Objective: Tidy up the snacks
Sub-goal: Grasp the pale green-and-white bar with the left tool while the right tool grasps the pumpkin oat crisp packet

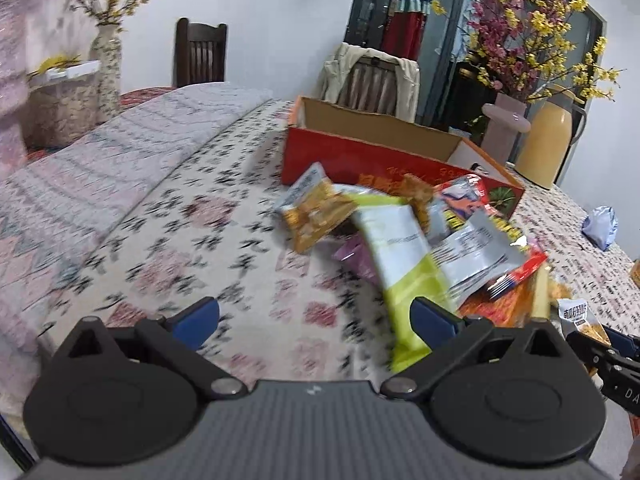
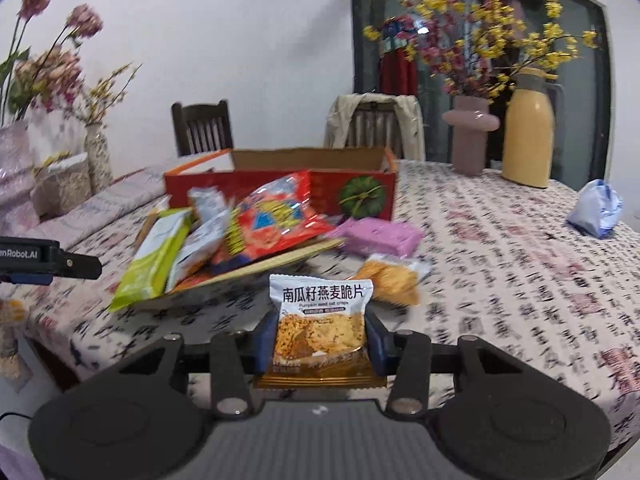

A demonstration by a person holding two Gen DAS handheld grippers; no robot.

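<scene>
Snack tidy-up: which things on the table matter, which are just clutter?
Job:
- open red cardboard box
- pumpkin-seed crisp packet, clamped in right tool
- red foil snack bag
- lime-green wrapper
- purple packet

Clutter:
- yellow thermos jug
- pink vase
- crumpled blue bag

Black grippers [image 2: 320, 344], blue-padded jaws

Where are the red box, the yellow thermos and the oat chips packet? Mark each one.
red box [image 2: 360, 196]: right wrist view, front wall near the pumpkin picture.
yellow thermos [image 2: 530, 136]: right wrist view, middle of its body.
oat chips packet [image 2: 320, 320]: right wrist view, its front face.
</scene>
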